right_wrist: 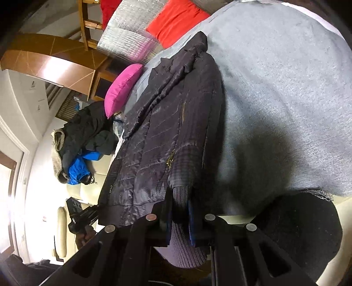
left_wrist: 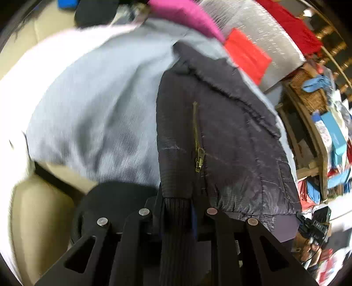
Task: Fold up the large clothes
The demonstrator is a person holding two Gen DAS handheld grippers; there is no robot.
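Lived-in home, living room: cream sofa (right_wrist: 92, 182) as anchor, pink cushion (right_wrist: 123, 88) and red cushion (right_wrist: 176, 22) behind it, coats heaped (right_wrist: 85, 132) on its seat, cluttered wooden shelf (left_wrist: 308, 123) beside.

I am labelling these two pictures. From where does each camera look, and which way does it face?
Left wrist: on the left gripper, looking down along the dark jacket; its fingers clamp the ribbed hem.
Right wrist: on the right gripper, clamping the ribbed hem likewise; the left gripper and its hand show.
Shared: jacket, grey cover, pink cushion.
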